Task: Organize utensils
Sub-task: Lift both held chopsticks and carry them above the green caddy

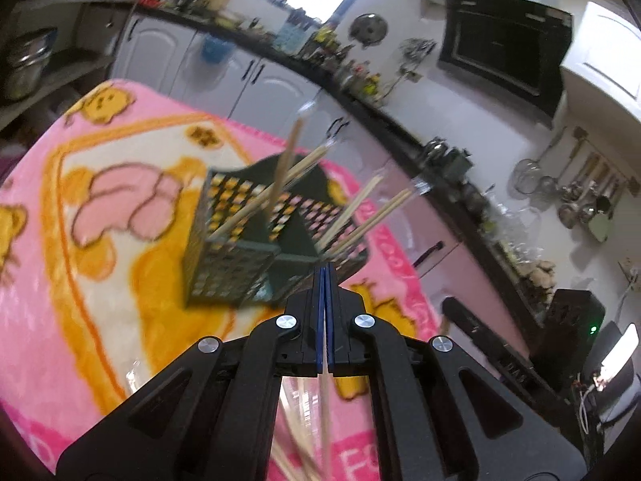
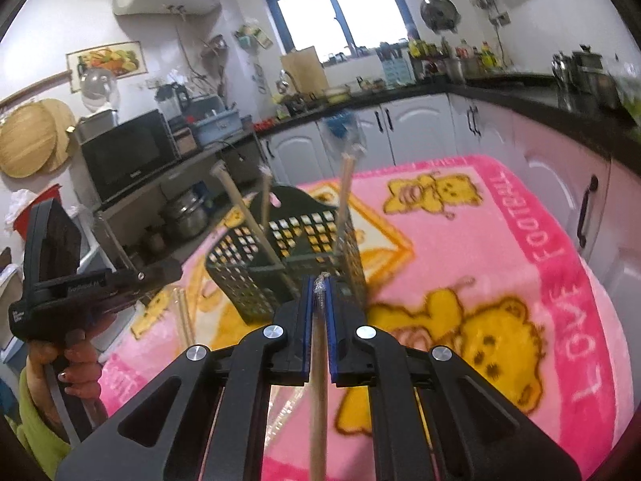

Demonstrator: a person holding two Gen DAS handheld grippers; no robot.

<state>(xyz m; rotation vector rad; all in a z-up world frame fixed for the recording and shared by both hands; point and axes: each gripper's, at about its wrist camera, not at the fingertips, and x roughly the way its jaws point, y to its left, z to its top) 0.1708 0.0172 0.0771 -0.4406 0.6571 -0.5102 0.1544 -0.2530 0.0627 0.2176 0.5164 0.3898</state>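
A dark green perforated utensil basket (image 1: pixel 240 248) stands on the pink blanket, also in the right wrist view (image 2: pixel 288 256). Several wooden chopsticks (image 1: pixel 280 184) lean in it, also in the right wrist view (image 2: pixel 344 196). My left gripper (image 1: pixel 325 270) is shut on a thin chopstick (image 1: pixel 325 413) that hangs below the jaws, just above the basket's near rim. My right gripper (image 2: pixel 319 280) is shut on a wrapped chopstick (image 2: pixel 318 393), its tip at the fingertips, above the basket's near edge. The left gripper (image 2: pixel 136 276) shows at the left of the right wrist view.
The pink bear-print blanket (image 2: pixel 500 280) covers the table. More wrapped chopsticks (image 2: pixel 182 312) lie on it left of the basket. White cabinets (image 2: pixel 420 132) and a black countertop run behind. A microwave (image 2: pixel 124 152) sits at the left.
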